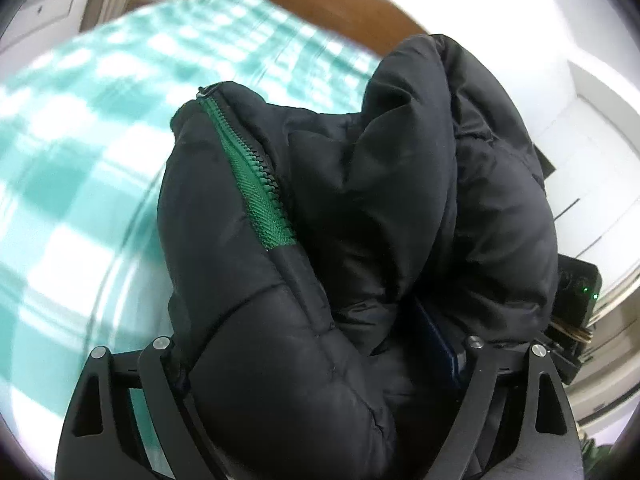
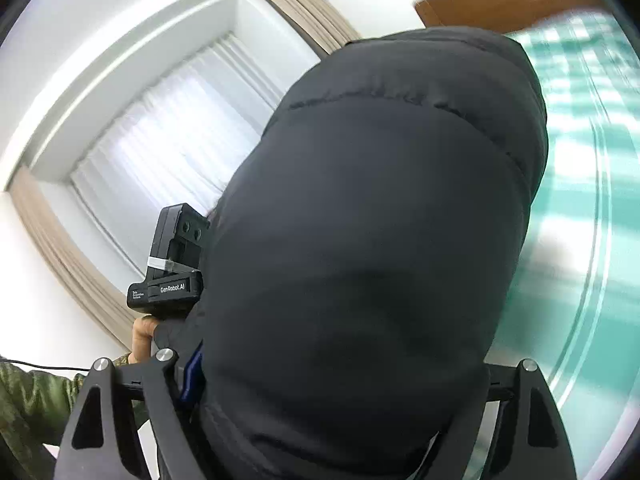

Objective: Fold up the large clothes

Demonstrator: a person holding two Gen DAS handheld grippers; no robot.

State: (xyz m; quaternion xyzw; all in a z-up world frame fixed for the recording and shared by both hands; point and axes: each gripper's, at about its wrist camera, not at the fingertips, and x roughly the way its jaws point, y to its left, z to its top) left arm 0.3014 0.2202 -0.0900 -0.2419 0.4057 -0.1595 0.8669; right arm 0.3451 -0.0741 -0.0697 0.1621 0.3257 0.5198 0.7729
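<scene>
The left gripper (image 1: 320,360) and right gripper (image 2: 332,380) each clamp the black puffer jacket (image 1: 360,200), lifted over the checked bedsheet (image 1: 80,160) — one gripper body reads "GenRobot.AI".

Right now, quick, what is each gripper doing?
Left gripper: closed on the black jacket.
Right gripper: closed on the same jacket.

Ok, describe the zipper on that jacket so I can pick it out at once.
Above the teal checked bedspread bulges a black puffer jacket, bunched in the left gripper. On its left lobe runs the zipper: green tape, black teeth, the only colour on it.
</scene>
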